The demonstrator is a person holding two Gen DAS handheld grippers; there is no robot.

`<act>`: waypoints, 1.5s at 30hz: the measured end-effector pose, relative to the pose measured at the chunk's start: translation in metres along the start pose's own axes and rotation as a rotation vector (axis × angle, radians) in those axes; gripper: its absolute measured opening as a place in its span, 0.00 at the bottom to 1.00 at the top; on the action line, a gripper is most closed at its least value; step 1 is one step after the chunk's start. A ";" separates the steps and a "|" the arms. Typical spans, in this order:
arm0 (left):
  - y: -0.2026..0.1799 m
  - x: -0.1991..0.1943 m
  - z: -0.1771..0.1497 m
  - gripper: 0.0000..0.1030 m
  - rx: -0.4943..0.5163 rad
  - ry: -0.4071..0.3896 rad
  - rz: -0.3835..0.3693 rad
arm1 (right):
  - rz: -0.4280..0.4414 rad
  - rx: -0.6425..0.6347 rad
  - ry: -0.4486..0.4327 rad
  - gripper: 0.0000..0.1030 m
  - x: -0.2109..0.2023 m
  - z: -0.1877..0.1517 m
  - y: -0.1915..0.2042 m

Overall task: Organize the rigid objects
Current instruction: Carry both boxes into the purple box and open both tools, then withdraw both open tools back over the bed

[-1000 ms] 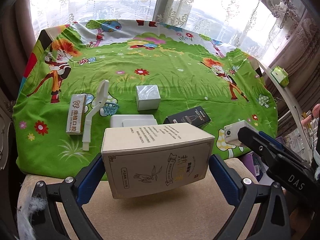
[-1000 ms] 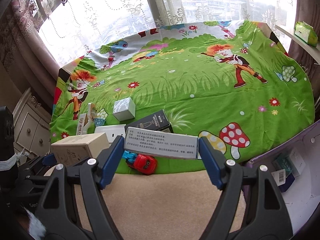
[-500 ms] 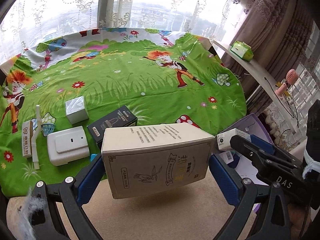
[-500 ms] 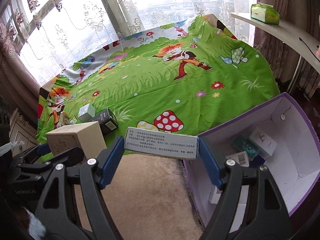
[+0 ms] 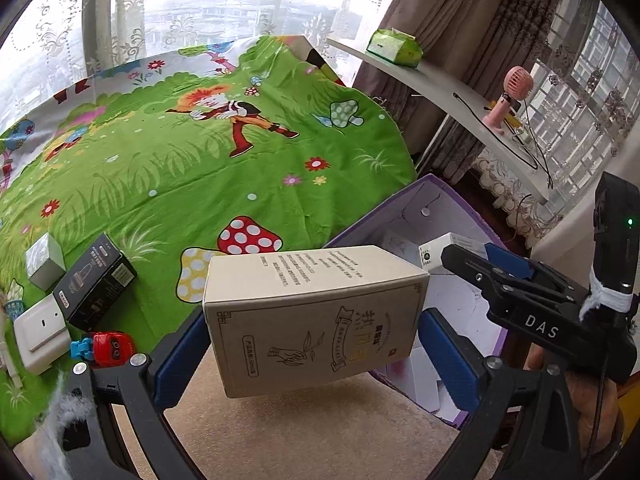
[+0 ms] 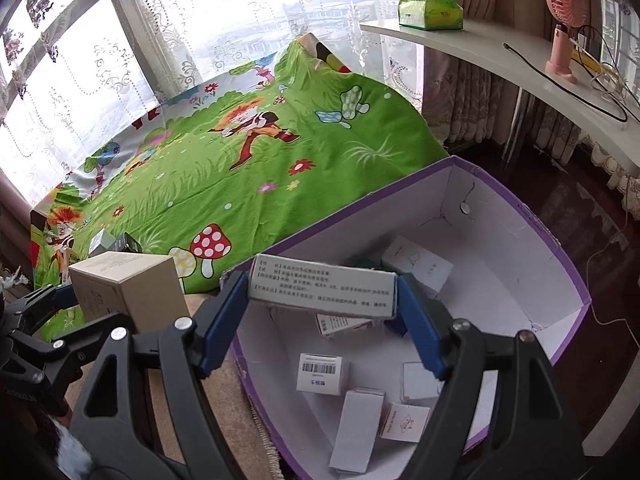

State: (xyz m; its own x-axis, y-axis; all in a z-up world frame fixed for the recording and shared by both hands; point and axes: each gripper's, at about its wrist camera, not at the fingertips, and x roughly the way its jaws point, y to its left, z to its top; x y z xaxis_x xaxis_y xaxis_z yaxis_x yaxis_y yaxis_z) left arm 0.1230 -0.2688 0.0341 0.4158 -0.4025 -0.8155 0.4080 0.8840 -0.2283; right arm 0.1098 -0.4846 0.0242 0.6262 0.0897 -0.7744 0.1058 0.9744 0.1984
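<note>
Green cartoon bedsheet (image 6: 224,184) fills upper left; right gripper (image 6: 322,294) clamps a white printed carton (image 6: 322,290) above the purple bin (image 6: 520,208), centre frame; left gripper (image 5: 314,338) clamps a beige box (image 5: 316,316)

Beige carton (image 5: 316,316) & white printed box (image 6: 322,290) held level above purple bin (image 6: 520,216).

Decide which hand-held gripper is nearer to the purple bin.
Right. The right hand-held gripper holds its white box over the purple bin; the left hand-held gripper, with the tan box, is beside it.
</note>
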 end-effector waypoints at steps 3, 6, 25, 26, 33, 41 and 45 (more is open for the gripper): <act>-0.014 0.005 0.002 1.00 0.030 0.009 -0.038 | -0.040 0.017 -0.011 0.76 -0.004 -0.001 -0.013; -0.022 0.011 0.004 1.00 0.041 0.025 -0.084 | -0.057 0.041 -0.017 0.76 -0.007 0.000 -0.023; 0.004 -0.020 0.010 1.00 -0.009 -0.107 -0.199 | -0.084 0.069 -0.031 0.92 -0.016 0.004 -0.026; 0.007 -0.025 0.008 1.00 -0.005 -0.125 -0.184 | -0.080 0.062 -0.029 0.92 -0.015 0.004 -0.023; 0.027 -0.053 0.001 1.00 0.016 -0.232 -0.077 | -0.052 0.012 -0.008 0.92 -0.009 0.004 0.005; 0.061 -0.075 -0.007 0.99 0.018 -0.295 0.027 | -0.014 -0.092 0.001 0.92 -0.005 0.004 0.052; 0.087 -0.083 -0.016 0.99 -0.007 -0.304 0.090 | 0.022 -0.139 0.010 0.92 0.002 0.004 0.080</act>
State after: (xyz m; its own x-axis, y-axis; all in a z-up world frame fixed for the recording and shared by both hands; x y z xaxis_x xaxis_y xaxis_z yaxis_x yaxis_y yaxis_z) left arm 0.1110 -0.1549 0.0740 0.6745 -0.3747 -0.6361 0.3539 0.9203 -0.1668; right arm 0.1228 -0.4077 0.0412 0.6191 0.1128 -0.7772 -0.0165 0.9913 0.1307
